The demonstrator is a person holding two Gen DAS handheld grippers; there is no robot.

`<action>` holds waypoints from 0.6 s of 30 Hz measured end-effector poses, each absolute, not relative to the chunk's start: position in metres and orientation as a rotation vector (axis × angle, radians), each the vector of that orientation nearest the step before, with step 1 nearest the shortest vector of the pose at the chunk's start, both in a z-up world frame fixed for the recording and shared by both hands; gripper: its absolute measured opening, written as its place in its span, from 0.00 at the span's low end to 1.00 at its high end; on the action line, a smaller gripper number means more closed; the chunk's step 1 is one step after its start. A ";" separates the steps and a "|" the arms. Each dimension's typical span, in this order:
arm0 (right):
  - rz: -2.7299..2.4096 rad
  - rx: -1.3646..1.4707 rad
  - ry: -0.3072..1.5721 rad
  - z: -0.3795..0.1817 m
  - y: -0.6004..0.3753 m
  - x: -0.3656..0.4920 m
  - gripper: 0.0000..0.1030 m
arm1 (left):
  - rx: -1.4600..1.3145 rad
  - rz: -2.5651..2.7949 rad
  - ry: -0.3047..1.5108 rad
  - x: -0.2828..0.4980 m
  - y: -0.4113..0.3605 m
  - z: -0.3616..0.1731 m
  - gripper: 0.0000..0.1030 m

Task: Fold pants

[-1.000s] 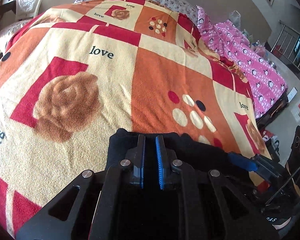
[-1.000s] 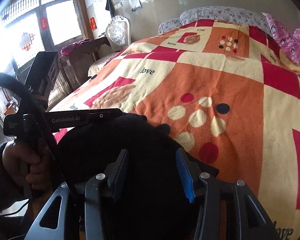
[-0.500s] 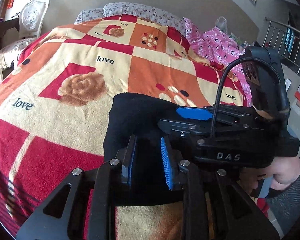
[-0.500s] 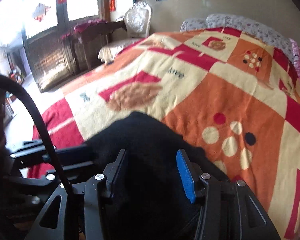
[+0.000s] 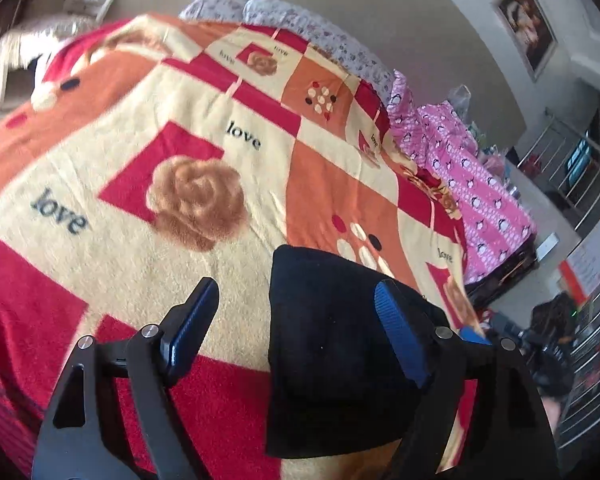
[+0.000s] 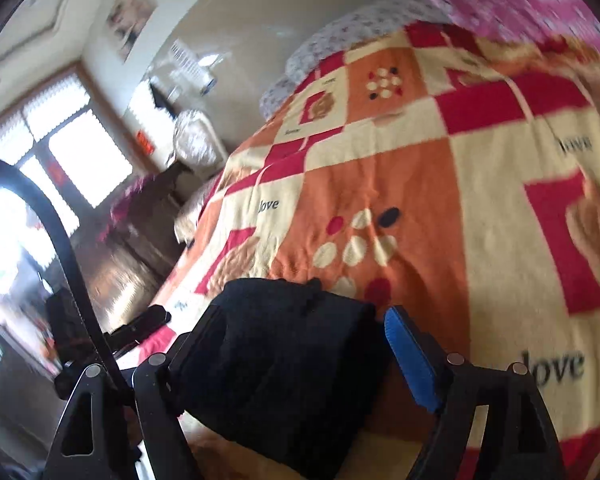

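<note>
Looking along the left gripper [image 5: 296,312], a blanket [image 5: 228,184] of red, orange and cream squares covers the bed, printed with roses, dots and the word "love". The jaws have just been opening and stand wide; the folded black pants [image 5: 332,360] lie on the blanket between them, toward the right finger, and neither pad presses on them. Floral pillows [image 5: 300,24] sit at the far end, a pink penguin-print cover [image 5: 472,184] runs along the right edge, a white chair [image 5: 60,12] stands far left, a framed picture [image 5: 528,28] hangs on the grey wall, and metal railings [image 5: 580,172] show at right.

From the right gripper [image 6: 296,340], the jaws have likewise just been opening. The pants [image 6: 284,364] lie between them, against the left finger and clear of the blue right pad [image 6: 412,356]. Bright windows [image 6: 60,148] fill the left side, and a black cable [image 6: 52,220] arcs past them.
</note>
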State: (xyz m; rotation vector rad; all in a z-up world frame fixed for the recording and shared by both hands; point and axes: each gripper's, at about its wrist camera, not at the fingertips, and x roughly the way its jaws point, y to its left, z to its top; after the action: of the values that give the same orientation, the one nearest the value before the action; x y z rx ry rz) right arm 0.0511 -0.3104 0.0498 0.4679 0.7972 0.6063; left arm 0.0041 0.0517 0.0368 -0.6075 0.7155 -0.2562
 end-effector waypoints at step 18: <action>0.687 0.417 0.902 0.005 -0.290 0.042 0.32 | -0.467 -0.329 0.810 0.027 0.009 0.033 0.31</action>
State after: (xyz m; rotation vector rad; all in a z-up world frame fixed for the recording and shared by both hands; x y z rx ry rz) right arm 0.0422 -0.2903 0.0053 0.4168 0.9017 0.6874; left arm 0.0272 0.0085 0.0327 -0.4675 0.8096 -0.3287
